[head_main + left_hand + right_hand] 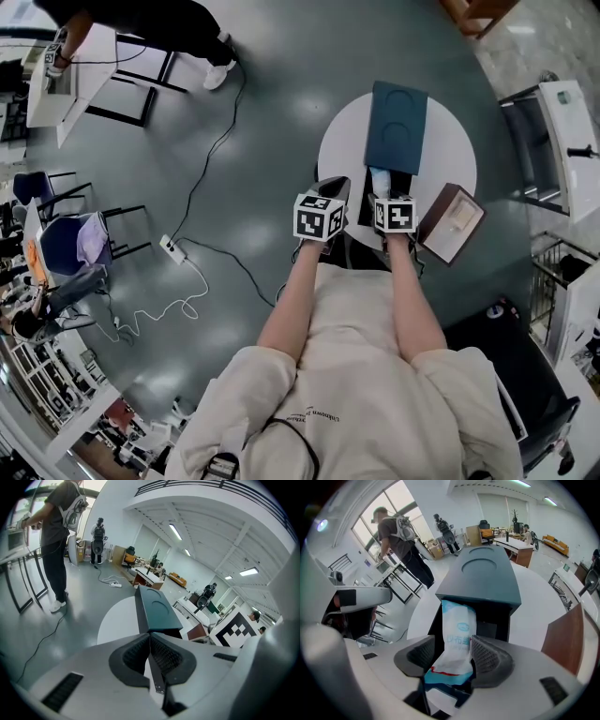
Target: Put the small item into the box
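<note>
Standing between the wide-spread jaws of the right gripper [452, 648] is a small packet [458, 634]. It is soft, crinkled and white, pale blue at the top, with blue print, a thin red line and a blue band lower down. Its top leans toward the dark opening of the teal box [485, 581] on the round white table [534, 616]. The left gripper [150, 641] has its jaws pressed together, empty.

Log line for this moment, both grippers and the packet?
right gripper: open, packet between jaws | packet: white-blue, at the open teal box | left gripper: shut, empty
</note>
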`<state>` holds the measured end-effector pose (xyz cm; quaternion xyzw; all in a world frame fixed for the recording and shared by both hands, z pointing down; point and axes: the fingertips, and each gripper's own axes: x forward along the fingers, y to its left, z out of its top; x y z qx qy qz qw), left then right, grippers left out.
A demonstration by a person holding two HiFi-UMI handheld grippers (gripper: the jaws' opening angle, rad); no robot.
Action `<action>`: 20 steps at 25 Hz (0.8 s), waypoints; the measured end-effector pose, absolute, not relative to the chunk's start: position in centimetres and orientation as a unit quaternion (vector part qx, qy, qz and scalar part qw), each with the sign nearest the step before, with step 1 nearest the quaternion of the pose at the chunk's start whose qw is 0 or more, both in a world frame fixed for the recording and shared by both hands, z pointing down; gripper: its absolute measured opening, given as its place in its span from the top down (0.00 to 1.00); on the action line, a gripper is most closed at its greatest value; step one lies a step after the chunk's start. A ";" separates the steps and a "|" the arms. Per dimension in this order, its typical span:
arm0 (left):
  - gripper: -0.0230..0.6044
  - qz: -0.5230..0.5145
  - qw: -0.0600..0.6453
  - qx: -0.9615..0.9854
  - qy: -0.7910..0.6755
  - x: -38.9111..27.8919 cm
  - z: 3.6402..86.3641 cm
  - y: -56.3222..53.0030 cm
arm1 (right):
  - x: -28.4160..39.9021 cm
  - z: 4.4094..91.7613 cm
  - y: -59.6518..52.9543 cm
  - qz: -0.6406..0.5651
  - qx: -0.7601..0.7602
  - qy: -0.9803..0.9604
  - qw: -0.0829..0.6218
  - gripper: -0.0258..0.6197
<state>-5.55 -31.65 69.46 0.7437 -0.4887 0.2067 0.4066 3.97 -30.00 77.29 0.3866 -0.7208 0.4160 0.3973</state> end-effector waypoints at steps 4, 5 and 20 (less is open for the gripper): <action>0.93 0.205 0.399 0.748 -0.489 -4.9 68.9 -31.0 | 4.4 76.0 -30.4 0.411 0.395 -0.731 0.375 0.59; 0.93 0.204 0.397 0.750 -0.489 -4.7 68.8 -30.8 | 4.4 75.8 -30.3 0.409 0.395 -0.735 0.369 0.59; 0.93 0.196 0.374 0.759 -0.495 -2.4 67.4 -26.2 | 7.3 70.5 -28.6 0.358 0.405 -0.797 0.269 0.59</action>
